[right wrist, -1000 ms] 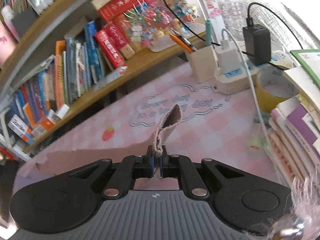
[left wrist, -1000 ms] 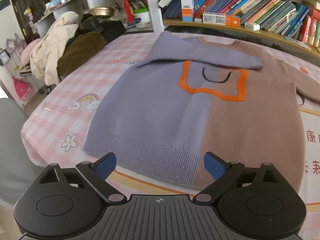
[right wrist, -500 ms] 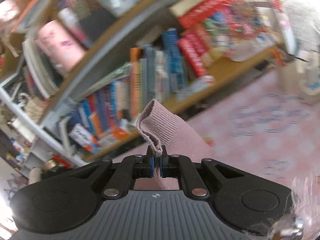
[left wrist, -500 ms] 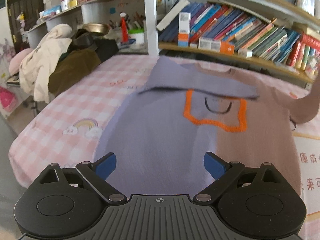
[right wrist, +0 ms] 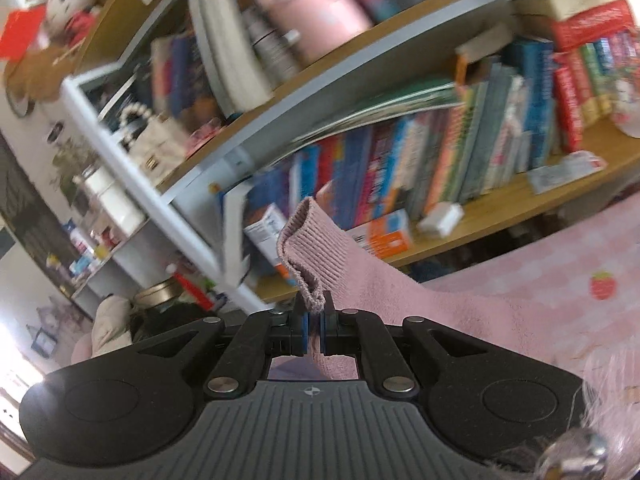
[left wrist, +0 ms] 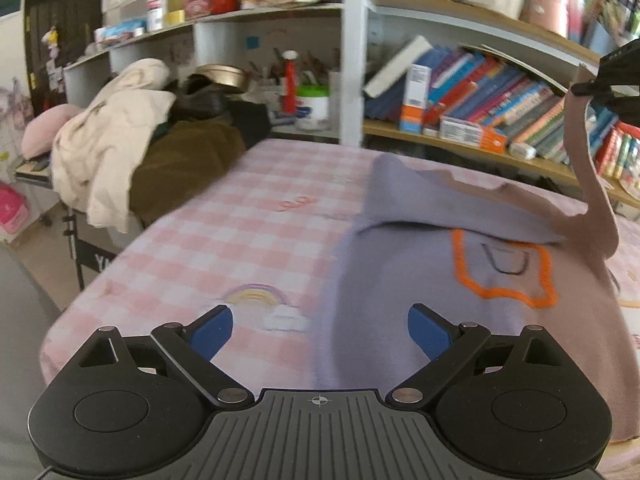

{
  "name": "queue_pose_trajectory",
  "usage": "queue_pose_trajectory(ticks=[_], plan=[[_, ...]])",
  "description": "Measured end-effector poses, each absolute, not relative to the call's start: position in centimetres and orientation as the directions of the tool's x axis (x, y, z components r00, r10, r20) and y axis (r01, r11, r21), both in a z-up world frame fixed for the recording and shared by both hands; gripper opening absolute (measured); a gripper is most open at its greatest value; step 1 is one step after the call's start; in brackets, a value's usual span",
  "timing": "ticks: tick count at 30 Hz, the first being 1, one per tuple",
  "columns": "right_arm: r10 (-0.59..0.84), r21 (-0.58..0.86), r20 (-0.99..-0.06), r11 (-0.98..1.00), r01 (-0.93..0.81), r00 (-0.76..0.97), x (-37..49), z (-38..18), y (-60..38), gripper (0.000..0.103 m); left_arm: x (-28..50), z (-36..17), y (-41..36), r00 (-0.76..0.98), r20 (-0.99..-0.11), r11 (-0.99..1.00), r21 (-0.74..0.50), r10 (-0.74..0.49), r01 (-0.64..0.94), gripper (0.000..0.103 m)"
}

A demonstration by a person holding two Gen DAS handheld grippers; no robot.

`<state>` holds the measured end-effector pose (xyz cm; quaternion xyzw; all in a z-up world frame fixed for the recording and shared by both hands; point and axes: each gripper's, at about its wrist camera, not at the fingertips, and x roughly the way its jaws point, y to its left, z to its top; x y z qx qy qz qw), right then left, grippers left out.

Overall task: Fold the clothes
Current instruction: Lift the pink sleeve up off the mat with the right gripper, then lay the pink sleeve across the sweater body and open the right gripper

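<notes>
A: Your left tongs hang spread and empty over the near hem of the sweater, which lies flat on the surface.

B: And the right?

A: Your right tongs are pinching the brown sleeve by its cuff, lifted high above the chest.

B: Risk?

A: That pinch looks shallow; swing fast and the cuff may slip out, or the pull could drag the body and undo the purple sleeve folded beyond.

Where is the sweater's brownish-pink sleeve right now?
The brownish-pink knit sleeve hangs lifted above the sweater's right side, its ribbed cuff pinched in the right gripper.
</notes>
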<state>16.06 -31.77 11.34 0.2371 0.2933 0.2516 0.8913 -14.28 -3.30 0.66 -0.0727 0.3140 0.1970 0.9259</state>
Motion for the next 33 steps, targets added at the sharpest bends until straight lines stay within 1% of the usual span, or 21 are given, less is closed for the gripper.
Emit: queue_pose_trajectory(ticks=[4, 10, 19, 22, 23, 25, 26, 27, 33], plan=[[0.601, 0.542, -0.418, 0.767, -0.343, 0.682, 16.0, 10.7, -26.8, 0.005, -15.7, 0.4, -0.5, 0.713, -0.612, 0.894, -0.02, 0.342, -0.447, 0.097], [0.56, 0.48, -0.502, 0.814, -0.327, 0.659, 16.7, 7.8, -20.9, 0.005, -17.7, 0.3, 2.2, 0.711, -0.61, 0.884, -0.035, 0.351, -0.466, 0.096], [0.49, 0.412, -0.603, 0.867, -0.28, 0.629, 17.5, 3.3, -15.9, 0.005, -19.6, 0.2, 4.4, 0.702, -0.611, 0.878, -0.023, 0.365, -0.477, 0.097], [0.472, 0.383, -0.631, 0.88, -0.281, 0.616, 17.7, 2.0, -14.9, 0.009, -20.1, 0.1, 4.9, 0.702, -0.612, 0.877, -0.029, 0.363, -0.479, 0.097], [0.473, 0.38, -0.639, 0.88, -0.286, 0.606, 17.7, 1.7, -14.7, 0.012, -20.2, 0.1, 5.0, 0.703, -0.613, 0.878, -0.031, 0.36, -0.477, 0.097], [0.483, 0.383, -0.655, 0.875, -0.297, 0.581, 17.7, 1.0, -14.1, 0.028, -20.3, 0.0, 5.1, 0.706, -0.615, 0.883, -0.032, 0.352, -0.469, 0.097], [0.491, 0.386, -0.657, 0.871, -0.304, 0.572, 17.6, 0.9, -13.9, 0.048, -20.2, -0.1, 5.1, 0.708, -0.615, 0.885, -0.034, 0.347, -0.464, 0.097], [0.502, 0.393, -0.652, 0.865, -0.314, 0.568, 17.3, 0.9, -13.8, 0.057, -20.1, -0.1, 5.2, 0.71, -0.615, 0.888, -0.036, 0.342, -0.458, 0.097], [0.588, 0.463, -0.626, 0.809, -0.362, 0.512, 14.4, 1.6, -14.5, 0.065, -19.0, 0.0, 5.2, 0.742, -0.6, 0.911, -0.055, 0.298, -0.41, 0.097]])
